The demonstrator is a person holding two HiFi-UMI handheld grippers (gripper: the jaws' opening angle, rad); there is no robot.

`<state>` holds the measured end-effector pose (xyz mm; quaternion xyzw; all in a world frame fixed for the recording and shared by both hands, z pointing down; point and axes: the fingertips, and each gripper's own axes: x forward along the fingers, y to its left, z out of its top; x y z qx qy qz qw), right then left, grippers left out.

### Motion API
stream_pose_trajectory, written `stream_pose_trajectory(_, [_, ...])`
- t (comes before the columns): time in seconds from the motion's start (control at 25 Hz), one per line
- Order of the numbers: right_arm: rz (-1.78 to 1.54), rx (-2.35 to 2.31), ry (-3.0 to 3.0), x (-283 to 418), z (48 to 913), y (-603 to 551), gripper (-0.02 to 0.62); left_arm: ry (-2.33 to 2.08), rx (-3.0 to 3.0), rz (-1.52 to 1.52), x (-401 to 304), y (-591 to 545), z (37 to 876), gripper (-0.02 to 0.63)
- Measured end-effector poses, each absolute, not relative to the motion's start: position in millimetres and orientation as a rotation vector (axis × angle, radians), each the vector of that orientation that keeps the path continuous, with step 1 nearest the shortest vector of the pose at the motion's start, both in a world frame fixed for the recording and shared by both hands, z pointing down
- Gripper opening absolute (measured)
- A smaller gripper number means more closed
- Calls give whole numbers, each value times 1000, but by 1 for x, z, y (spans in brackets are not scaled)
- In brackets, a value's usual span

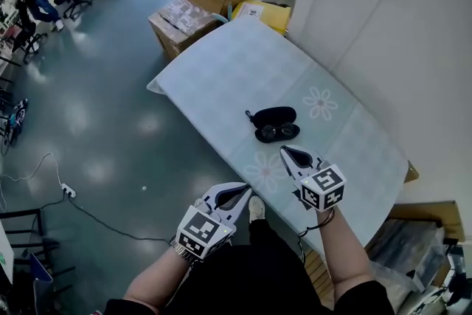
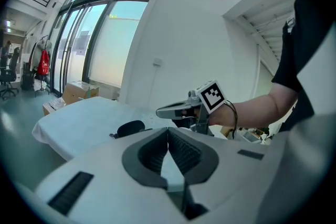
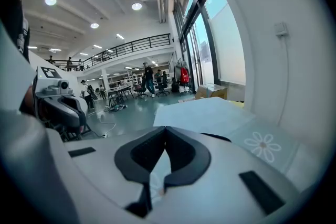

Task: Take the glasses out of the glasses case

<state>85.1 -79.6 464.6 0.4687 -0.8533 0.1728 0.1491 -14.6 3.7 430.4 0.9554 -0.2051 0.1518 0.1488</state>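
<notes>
Both hand-held grippers are clenched on nothing. The left hand-held gripper (image 1: 237,195) hangs off the desk (image 1: 243,63), over the floor (image 1: 110,129), at 7 o'clock from the glasses case (image 1: 273,116). The right hand-held gripper (image 1: 292,156) hovers just inside the desk edge, at 5 o'clock from the case. The case lies open, with the glasses (image 1: 277,133) resting in its nearer half.

The main risk is arriving with the jaws closed, which would likely shove the light case across the desk instead of grasping anything. If only one gripper pulls on the frame while the case is unheld, the case may lift or tip with it. A pinch on a lens rather than the frame could slip or smear, and the glasses might drop.
</notes>
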Motion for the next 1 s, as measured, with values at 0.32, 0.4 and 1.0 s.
stream_pose_trajectory(0.32, [507, 1181, -2387, 110, 507, -124, 23, -612, 2699, 482, 7, -14, 450, 29])
stream_pose_trajectory(0.4, [498, 1132, -2362, 113, 518, -134, 23, -616, 2688, 489, 12, -18, 453, 29])
stream_pose_trajectory(1.0, [246, 643, -2130, 116, 592, -170, 74, -669, 2594, 497, 23, -33, 478, 29])
